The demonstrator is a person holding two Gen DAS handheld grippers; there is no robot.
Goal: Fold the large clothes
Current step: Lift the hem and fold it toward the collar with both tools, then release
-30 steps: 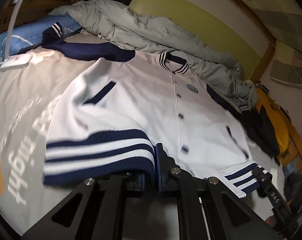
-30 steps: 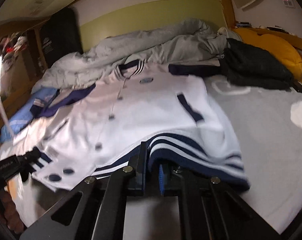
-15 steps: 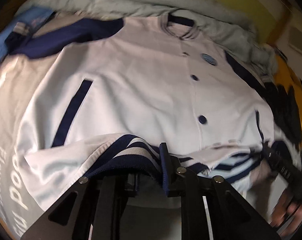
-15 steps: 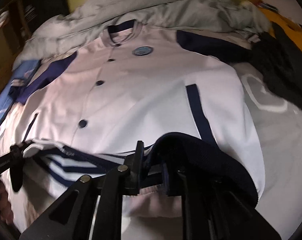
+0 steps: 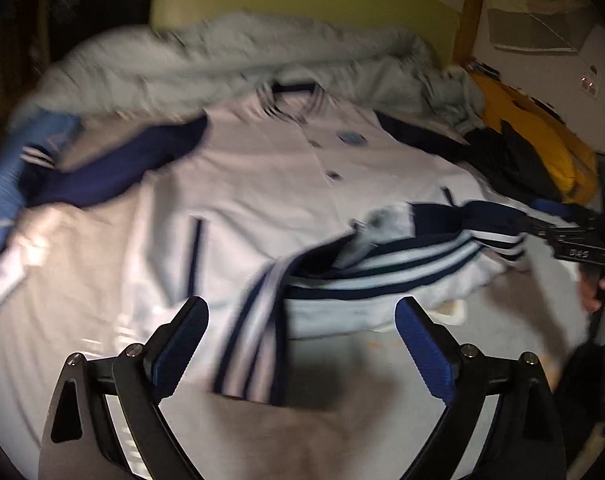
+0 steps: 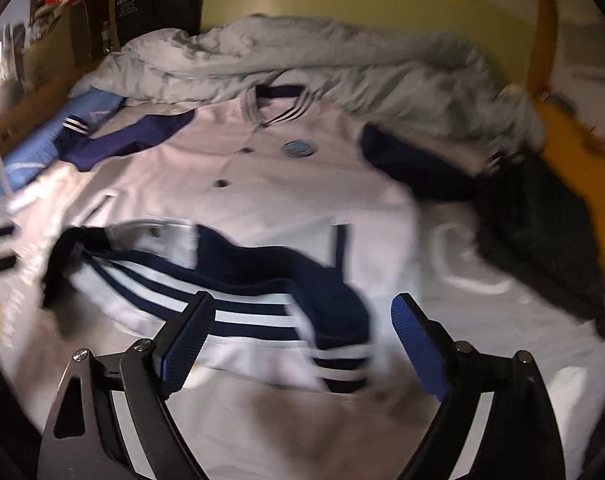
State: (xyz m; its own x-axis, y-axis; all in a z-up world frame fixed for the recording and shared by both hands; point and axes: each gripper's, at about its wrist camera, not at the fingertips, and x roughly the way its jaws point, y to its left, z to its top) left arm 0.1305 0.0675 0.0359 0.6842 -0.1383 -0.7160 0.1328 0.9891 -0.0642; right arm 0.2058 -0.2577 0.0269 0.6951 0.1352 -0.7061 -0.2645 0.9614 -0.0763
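Both grippers spread wide over the bed: our left gripper (image 5: 300, 332) and right gripper (image 6: 302, 330) are opening, nothing pinched between the blue pads.

We see the white varsity jacket (image 5: 262, 184) lying face up on the grey sheet (image 5: 82, 280), collar toward the rumpled grey duvet (image 5: 230, 60), navy sleeves out to each side. Its striped hem band (image 6: 246, 300) is turned up over the lower front (blurred in both views) and lies loose below our open jaws, clear of the pads. Off to the right sit a dark garment (image 6: 542, 220) and a yellow cushion (image 5: 542, 140).
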